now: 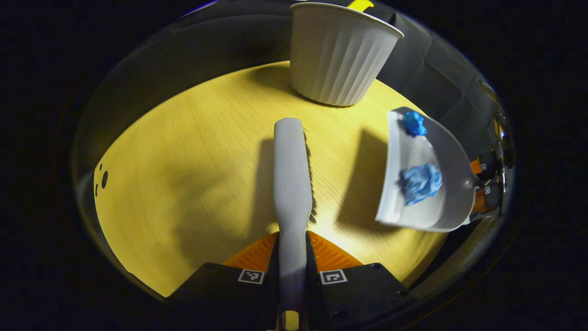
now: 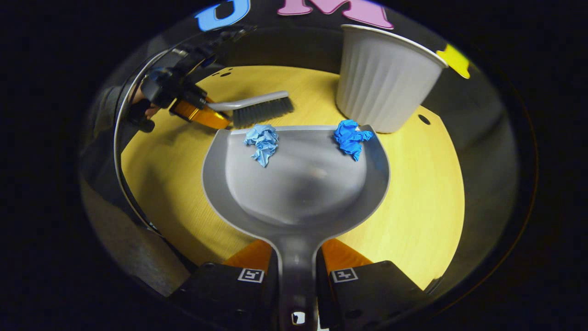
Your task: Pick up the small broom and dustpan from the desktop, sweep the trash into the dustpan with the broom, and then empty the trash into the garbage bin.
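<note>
1. In the left gripper view, the left gripper [image 1: 292, 257] has its two fingers [image 1: 257, 255] pressed on the handle of the small broom [image 1: 291, 170], one on each side.
2. The broom sticks straight out ahead of those fingers. Its dark bristles show along its right edge.
3. The broom is above the yellow wooden counter [image 1: 183, 174] and throws a shadow on it, to the left of the fingers.
4. The white ribbed garbage bin [image 1: 337, 53] stands on the counter far ahead of the left fingers and a bit to the right.
5. To the right of the left fingers, the grey dustpan [image 1: 452, 156] is held up off the counter and tipped on its side. A shadow lies under it.
6. Two blue paper balls lie in the dustpan: a dark blue ball [image 1: 414, 123] near the far lip and a light blue ball [image 1: 421, 182] closer in.
7. In the right gripper view, the right gripper [image 2: 296, 271] has its fingers [image 2: 342, 255] closed on the dustpan handle, one on each side.
8. The dustpan spreads out just ahead of the right fingers, with both paper balls near its front lip.
9. The bin stands ahead of the right fingers and to the right, near the dark blue ball.
10. Ahead and to the left, the other gripper holds the broom just beyond the dustpan's lip.
</note>
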### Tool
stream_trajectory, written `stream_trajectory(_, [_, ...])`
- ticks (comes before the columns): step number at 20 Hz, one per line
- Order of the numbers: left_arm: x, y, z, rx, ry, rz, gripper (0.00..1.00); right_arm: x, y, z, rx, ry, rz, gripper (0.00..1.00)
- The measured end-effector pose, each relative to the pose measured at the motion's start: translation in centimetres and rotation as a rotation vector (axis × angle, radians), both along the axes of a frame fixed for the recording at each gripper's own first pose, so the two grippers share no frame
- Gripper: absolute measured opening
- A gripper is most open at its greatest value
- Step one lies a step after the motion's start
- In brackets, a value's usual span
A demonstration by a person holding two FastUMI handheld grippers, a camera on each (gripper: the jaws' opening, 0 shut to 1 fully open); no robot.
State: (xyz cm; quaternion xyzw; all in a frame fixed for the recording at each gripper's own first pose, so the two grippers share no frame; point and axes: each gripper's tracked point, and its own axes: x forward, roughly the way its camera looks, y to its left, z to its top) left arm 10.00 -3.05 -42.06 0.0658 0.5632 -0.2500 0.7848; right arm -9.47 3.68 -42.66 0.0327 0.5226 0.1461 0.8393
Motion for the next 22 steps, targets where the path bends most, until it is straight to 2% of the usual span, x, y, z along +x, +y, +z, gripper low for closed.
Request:
stream_trajectory(1, [-0.2,1.0,-0.4,0.004,0.003,0.001,0.32,0.1,-0.6,0.7,0.005,0.001,-0.037,0.38])
stream_trajectory(4, [-1.6,4.0,-2.1,0.014,0.024,-0.005,0.29,1.0,-2.5,2.9,0.001,0.003,-0.124,0.38])
stream_trajectory(7, [-2.1,4.6,-3.3,0.042,0.023,-0.021,0.30,2.4,-4.2,5.6,0.036,0.007,-0.211,0.38])
stream_trajectory(8, [-1.9,4.9,-3.5,0.042,0.005,-0.030,0.26,2.8,-5.2,6.6,0.042,0.006,-0.234,0.38])
stream_trajectory(9, [-1.8,5.1,-3.6,0.048,0.005,-0.033,0.30,3.3,-6.0,7.7,0.040,0.001,-0.253,0.38])
stream_trajectory(10, [-1.8,4.8,-3.5,0.054,-0.003,-0.032,0.27,3.5,-6.3,8.3,0.031,-0.008,-0.265,0.38])
stream_trajectory(13, [-2.1,4.8,-3.2,0.076,0.007,-0.031,0.33,5.6,-10.4,11.7,-0.021,-0.035,-0.280,0.38])
stream_trajectory(14, [-2.1,5.0,-3.3,0.085,0.012,-0.036,0.30,6.4,-11.3,12.5,-0.029,-0.046,-0.290,0.38])
stream_trajectory(16, [-2.1,5.2,-3.2,0.098,0.015,-0.046,0.30,7.8,-12.9,14.4,-0.018,-0.065,-0.324,0.38])
stream_trajectory(17, [-2.1,5.1,-3.1,0.101,0.016,-0.047,0.33,8.6,-13.8,15.2,-0.016,-0.075,-0.339,0.38])
stream_trajectory(18, [-2.2,5.2,-3.1,0.102,0.017,-0.046,0.30,9.4,-14.7,15.8,-0.025,-0.080,-0.348,0.38])
stream_trajectory(22, [-2.1,5.1,-3.0,0.099,0.016,-0.034,0.30,13.2,-18.0,17.7,-0.106,-0.108,-0.340,0.38])
